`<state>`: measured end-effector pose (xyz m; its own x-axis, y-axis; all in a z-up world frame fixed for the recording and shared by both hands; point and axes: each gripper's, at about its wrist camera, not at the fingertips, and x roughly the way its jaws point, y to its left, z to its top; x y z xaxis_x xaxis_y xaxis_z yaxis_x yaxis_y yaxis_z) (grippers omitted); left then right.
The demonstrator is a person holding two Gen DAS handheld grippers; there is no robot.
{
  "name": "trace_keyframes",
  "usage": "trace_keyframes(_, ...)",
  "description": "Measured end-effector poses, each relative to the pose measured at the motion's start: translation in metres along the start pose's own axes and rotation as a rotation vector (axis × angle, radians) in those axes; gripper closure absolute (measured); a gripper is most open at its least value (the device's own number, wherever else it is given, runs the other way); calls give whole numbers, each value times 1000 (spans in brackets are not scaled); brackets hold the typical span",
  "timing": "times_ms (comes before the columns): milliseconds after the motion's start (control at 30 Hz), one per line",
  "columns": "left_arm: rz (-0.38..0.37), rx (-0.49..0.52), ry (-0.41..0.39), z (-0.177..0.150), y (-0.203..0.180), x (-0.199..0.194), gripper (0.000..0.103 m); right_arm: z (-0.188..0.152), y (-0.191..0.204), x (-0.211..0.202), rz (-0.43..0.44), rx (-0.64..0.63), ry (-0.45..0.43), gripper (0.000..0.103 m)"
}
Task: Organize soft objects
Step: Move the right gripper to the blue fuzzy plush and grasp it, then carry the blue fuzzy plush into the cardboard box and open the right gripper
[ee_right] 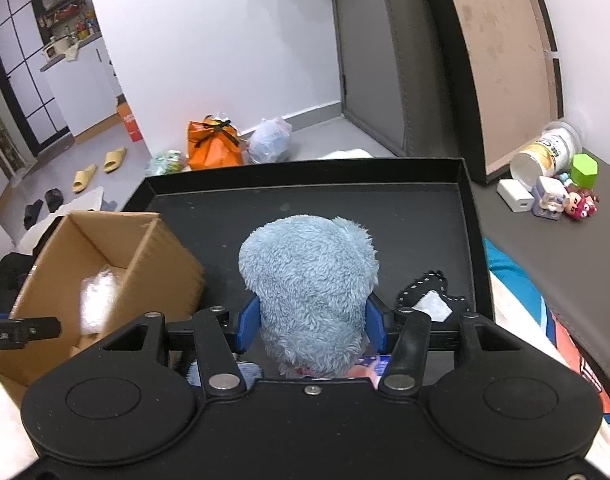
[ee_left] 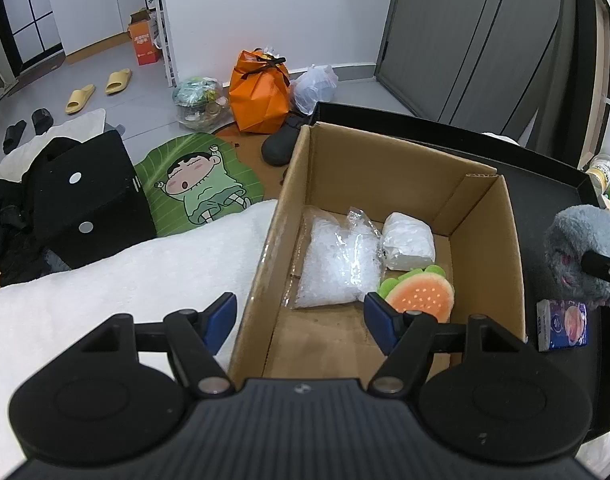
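An open cardboard box stands on a black tray. Inside it lie a clear plastic bag, a white wrapped bundle and a burger-shaped plush. My left gripper hangs open over the box's near left wall, one finger outside and one inside, pressing on nothing. My right gripper is shut on a fluffy blue-grey plush, both blue pads sunk into its fur, just above the tray to the right of the box. The same plush shows at the left wrist view's right edge.
A black-and-white fabric piece and a small tissue pack lie on the tray. A white blanket lies left of the box. Small toys and a cup sit on the ledge at right. Bags and slippers lie on the floor beyond.
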<state>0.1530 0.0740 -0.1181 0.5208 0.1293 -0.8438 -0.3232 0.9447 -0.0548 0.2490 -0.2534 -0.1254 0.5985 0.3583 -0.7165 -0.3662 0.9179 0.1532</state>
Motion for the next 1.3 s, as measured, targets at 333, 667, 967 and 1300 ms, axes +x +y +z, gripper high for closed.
trace_keyframes(333, -32, -17, 4, 1, 8, -3, 35, 14, 25, -18, 64, -28, -39, 51)
trace_keyframes(667, -81, -24, -4, -2, 20, -11, 39, 25, 60, -28, 125, -79, -75, 51)
trace_keyframes(967, -109, -35, 5, -9, 32, -9, 59, 28, 89, -27, 165, -128, -65, 51)
trace_keyframes(1300, -134, -59, -2, -16, 42, -7, 80, 24, 120, -21, 217, -179, -37, 51)
